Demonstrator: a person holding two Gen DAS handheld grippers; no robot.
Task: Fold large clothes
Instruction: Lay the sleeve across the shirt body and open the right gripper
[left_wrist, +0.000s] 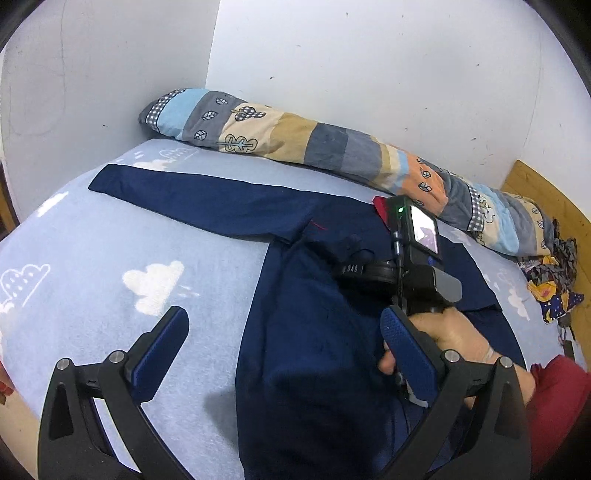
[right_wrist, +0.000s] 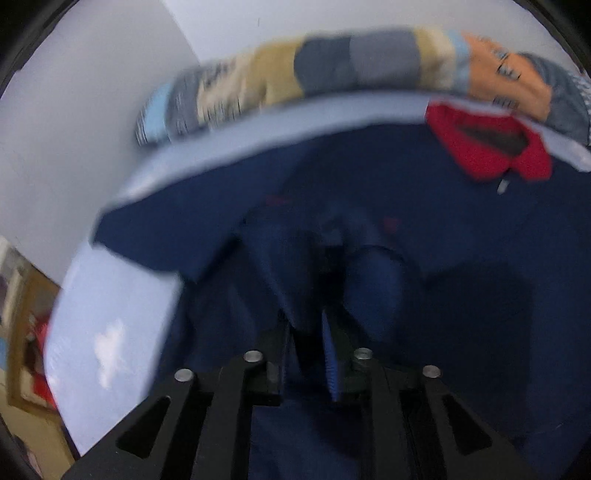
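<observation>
A navy jacket (left_wrist: 314, 350) with a red collar (right_wrist: 487, 147) lies spread on the light blue cloud-print bed sheet (left_wrist: 110, 258). One sleeve (left_wrist: 203, 199) stretches out to the left. My left gripper (left_wrist: 284, 317) hovers open over the jacket's left edge with nothing between its fingers. A hand (left_wrist: 454, 332) holds the right gripper's housing (left_wrist: 417, 251) down on the jacket's chest. In the blurred right wrist view the right gripper (right_wrist: 310, 317) has its jaws a little apart. A fold of navy fabric (right_wrist: 295, 280) lies at its tips, which it hides.
A rolled patchwork quilt (left_wrist: 314, 144) lies along the white wall behind the jacket. A wooden headboard (left_wrist: 546, 199) and a heap of colourful cloth (left_wrist: 554, 284) are at the far right. The person's red sleeve (left_wrist: 561, 398) is at the lower right.
</observation>
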